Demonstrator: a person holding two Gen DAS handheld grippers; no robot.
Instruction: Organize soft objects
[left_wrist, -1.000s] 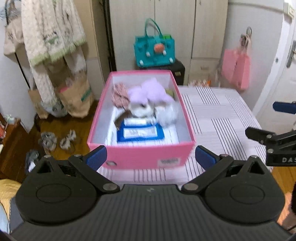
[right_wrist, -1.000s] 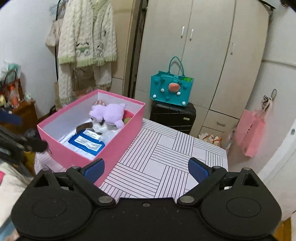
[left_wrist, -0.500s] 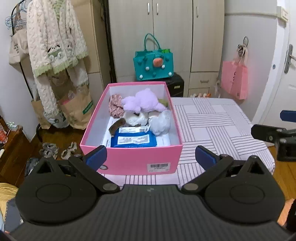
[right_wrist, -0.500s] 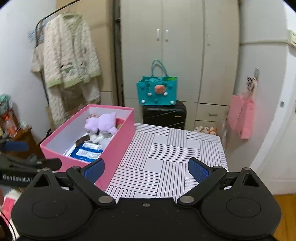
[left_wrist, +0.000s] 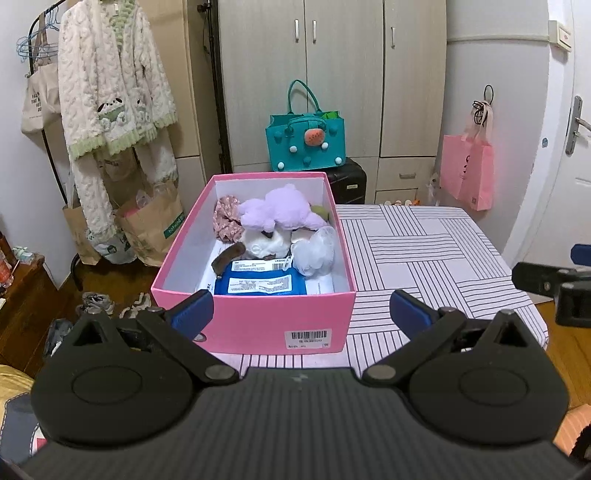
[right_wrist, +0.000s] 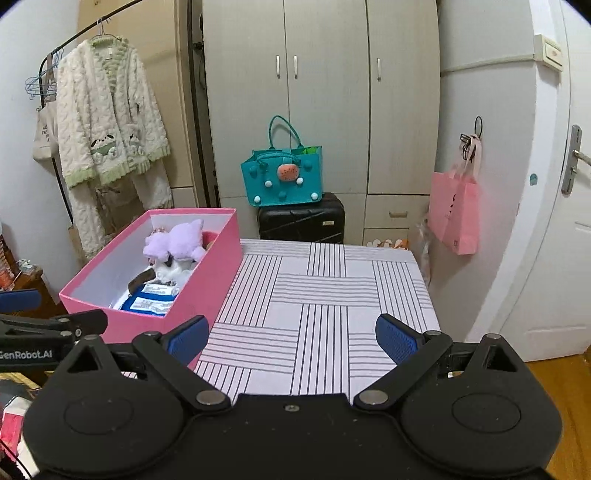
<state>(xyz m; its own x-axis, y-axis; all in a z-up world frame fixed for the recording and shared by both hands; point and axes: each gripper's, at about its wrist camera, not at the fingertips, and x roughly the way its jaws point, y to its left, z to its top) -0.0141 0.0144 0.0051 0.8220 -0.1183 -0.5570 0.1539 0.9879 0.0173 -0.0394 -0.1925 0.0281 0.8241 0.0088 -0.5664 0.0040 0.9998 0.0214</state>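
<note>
soft items packed in pink box (left_wrist: 258, 325) | worktop (right_wrist: 325, 295) bare | left gripper (left_wrist: 299, 310), right gripper (right_wrist: 291, 338) fingers released, nothing held | task judged nearly done

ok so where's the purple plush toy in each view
Left wrist: the purple plush toy lies centre frame, at the far end of the pink box.
Right wrist: the toy sits left of centre, in that box.
Shared landmark: the teal tote bag on the black suitcase.
</note>
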